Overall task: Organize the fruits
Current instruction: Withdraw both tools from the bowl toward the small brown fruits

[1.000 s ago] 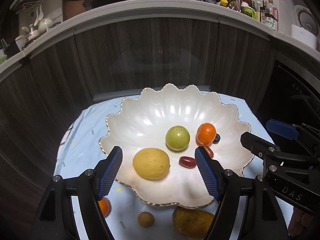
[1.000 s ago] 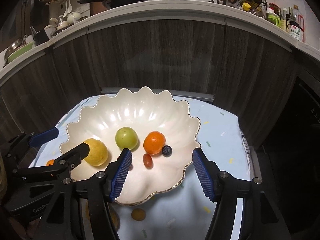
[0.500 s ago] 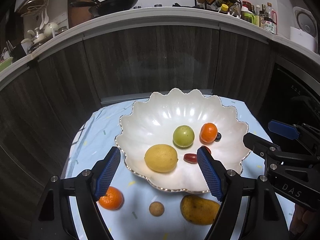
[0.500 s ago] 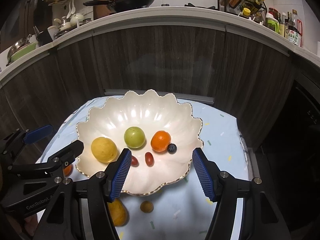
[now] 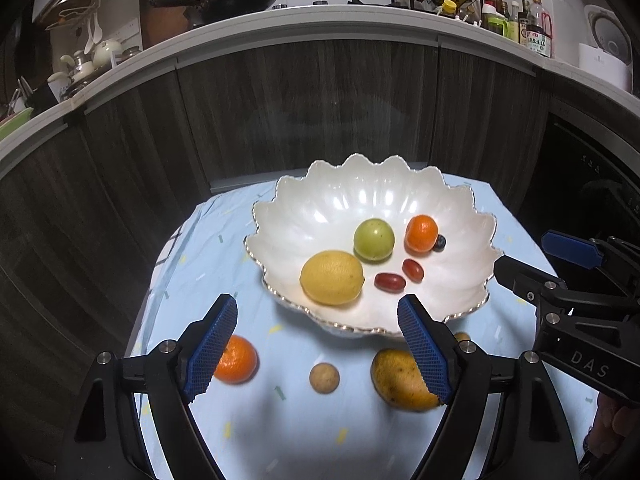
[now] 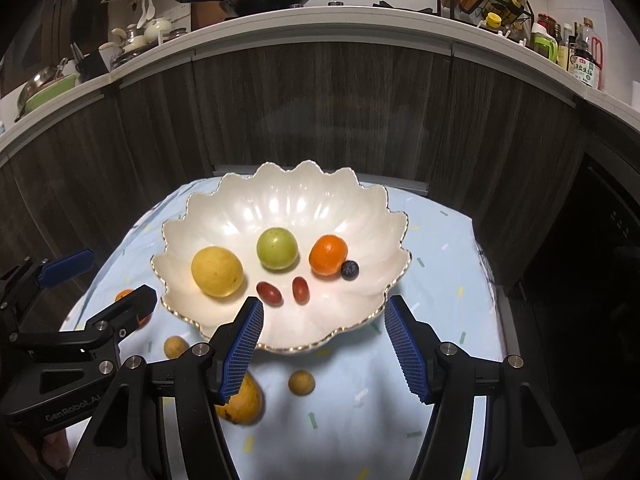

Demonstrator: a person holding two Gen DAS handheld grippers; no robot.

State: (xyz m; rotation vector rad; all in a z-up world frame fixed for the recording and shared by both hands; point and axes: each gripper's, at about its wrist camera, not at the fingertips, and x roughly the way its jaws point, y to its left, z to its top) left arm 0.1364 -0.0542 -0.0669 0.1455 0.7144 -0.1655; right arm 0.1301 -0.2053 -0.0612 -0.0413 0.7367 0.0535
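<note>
I pull both hands back from the bowl (image 5: 472, 208), so more fruit shows on the bench (image 5: 280, 420). My left hand-held gripper (image 5: 316, 344) has just been opening wider and holds nothing. My right hand-held gripper (image 6: 322, 344) is loose and empty too. The mango (image 5: 400, 380), orange (image 5: 238, 360) and little brown fruit (image 5: 324, 378) wait outside.
</note>
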